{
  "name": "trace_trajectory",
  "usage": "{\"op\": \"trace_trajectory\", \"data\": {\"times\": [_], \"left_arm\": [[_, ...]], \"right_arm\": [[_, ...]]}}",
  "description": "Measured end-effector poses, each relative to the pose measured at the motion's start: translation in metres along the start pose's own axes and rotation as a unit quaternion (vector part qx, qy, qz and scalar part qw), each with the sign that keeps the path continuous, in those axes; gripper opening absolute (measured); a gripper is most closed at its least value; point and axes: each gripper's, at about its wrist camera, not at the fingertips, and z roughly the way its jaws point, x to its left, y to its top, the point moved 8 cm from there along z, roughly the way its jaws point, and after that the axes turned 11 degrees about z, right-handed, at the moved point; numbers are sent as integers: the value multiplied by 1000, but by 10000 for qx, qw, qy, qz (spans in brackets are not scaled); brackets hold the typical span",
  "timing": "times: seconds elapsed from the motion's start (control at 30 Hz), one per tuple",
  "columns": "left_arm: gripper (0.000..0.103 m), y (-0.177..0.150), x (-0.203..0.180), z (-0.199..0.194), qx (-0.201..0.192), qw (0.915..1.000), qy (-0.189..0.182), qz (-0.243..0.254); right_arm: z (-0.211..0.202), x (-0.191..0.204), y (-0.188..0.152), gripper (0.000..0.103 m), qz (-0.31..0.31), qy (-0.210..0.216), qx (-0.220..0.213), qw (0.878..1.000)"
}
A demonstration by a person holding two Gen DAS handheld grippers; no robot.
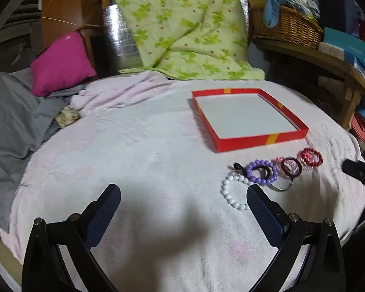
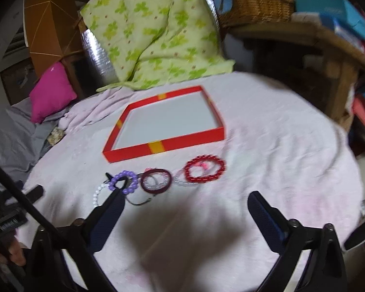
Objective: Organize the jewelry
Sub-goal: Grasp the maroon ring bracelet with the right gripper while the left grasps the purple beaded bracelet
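A shallow red box (image 1: 241, 143) (image 2: 182, 143) with a white floor lies open on the pale pink blanket. In front of it lies a row of bracelets: white beads (image 1: 227, 192) (image 2: 96, 194), purple beads (image 1: 251, 176) (image 2: 131, 189), a dark maroon ring (image 1: 284, 168) (image 2: 155, 190) and red beads (image 1: 311, 157) (image 2: 204, 170). My left gripper (image 1: 183, 191) is open above bare blanket, its right finger beside the white beads. My right gripper (image 2: 185, 198) is open too, nothing between its fingers, its left fingertip in front of the purple beads.
A green-patterned quilt (image 1: 182, 29) and a magenta cushion (image 1: 60, 65) lie behind the box. Grey cloth (image 1: 9, 121) is bunched at the left. A wooden shelf with a wicker basket (image 1: 287, 26) and blue boxes stands at the right. A person's hand (image 2: 9, 253) shows at the lower left.
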Motion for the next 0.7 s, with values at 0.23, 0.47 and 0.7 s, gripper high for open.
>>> {"op": "trace_trajectory", "data": {"times": [0.23,0.47,0.7], "left_arm": [[81,-3,-24,32,85,9981,-570,210],[81,-1,-37,41,79,9949,-964,285],[81,6,-67,40,-25,9882,-1224,918]], "right_arm": [[55,19,0,66,25,416,668,9969],[107,14,7,47,255,357,1255,9911],[128,13,5,12,325,453,1551,9863]]}}
